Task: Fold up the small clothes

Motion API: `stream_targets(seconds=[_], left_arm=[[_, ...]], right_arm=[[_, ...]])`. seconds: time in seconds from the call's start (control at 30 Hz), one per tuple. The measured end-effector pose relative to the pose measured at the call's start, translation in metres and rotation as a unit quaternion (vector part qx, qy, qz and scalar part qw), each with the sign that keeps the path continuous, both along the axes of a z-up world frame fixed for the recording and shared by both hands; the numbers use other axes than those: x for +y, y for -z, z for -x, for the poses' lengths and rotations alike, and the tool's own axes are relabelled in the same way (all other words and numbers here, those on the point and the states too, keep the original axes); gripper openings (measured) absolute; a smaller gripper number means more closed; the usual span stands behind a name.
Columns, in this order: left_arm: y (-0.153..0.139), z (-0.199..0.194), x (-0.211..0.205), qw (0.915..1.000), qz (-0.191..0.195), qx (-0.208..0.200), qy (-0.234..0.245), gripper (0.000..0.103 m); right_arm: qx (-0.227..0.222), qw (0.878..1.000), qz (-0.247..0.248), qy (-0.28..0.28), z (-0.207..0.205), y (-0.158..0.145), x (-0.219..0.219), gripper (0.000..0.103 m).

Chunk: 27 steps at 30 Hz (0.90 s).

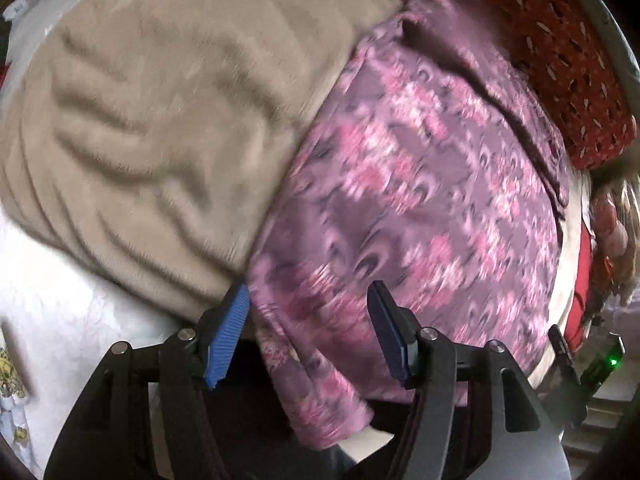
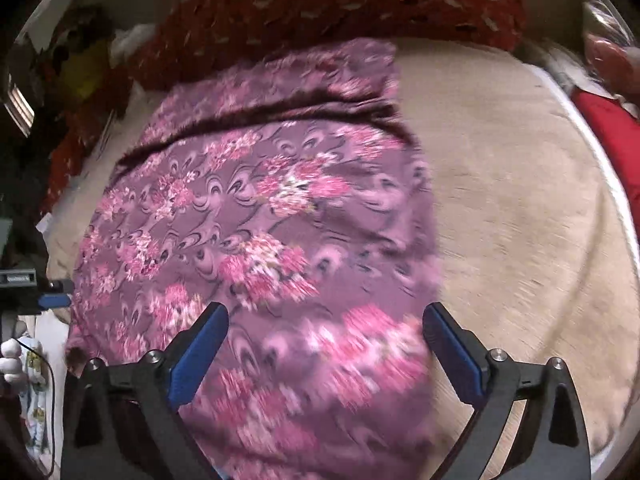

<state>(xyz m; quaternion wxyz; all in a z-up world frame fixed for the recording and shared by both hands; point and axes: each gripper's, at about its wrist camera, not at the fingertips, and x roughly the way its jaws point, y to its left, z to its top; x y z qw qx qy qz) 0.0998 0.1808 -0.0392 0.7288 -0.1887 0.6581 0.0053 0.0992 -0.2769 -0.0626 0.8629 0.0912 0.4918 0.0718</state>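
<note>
Blue-padded claws hovered over a purple floral garment on the bed.

Right claw (image 2: 326, 340) stood wide apart above the garment's (image 2: 256, 216) near end, gripping nothing; left claw (image 1: 308, 328) was about half open at the cloth's near edge, and the blur left it unclear whether its pads touched the fabric; the garment lay spread on a beige blanket (image 1: 160, 120), a dark crease running across its far part; it looked thin, soft and light, likely to slide and bunch rather than hold shape, so a corner or hem edge seemed the best hold; a red crocheted throw (image 2: 360, 4) lay just beyond its far edge and could snag a fold carried that way; white printed sheet (image 1: 60, 312) showed beside the blanket.
</note>
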Motion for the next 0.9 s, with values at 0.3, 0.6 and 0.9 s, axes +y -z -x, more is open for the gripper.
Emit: stream_targets(seconds=[0.3, 0.6, 0.9], left_arm=[[0.028, 0.033, -0.012, 0.9961, 0.050, 0.047, 0.055, 0.060], [0.026, 0.040, -0.013, 0.9967, 0.051, 0.033, 0.053, 0.055], [0.010, 0.059, -0.016, 0.9940, 0.063, 0.020, 0.087, 0.010]], right_arm=[[0.031, 0.999, -0.035, 0.026, 0.057, 0.011, -0.043, 0.098], [0.070, 0.993, -0.100, -0.002, 0.082, 0.044, -0.029, 0.075], [0.028, 0.993, -0.102, -0.049, 0.101, 0.017, -0.031, 0.007]])
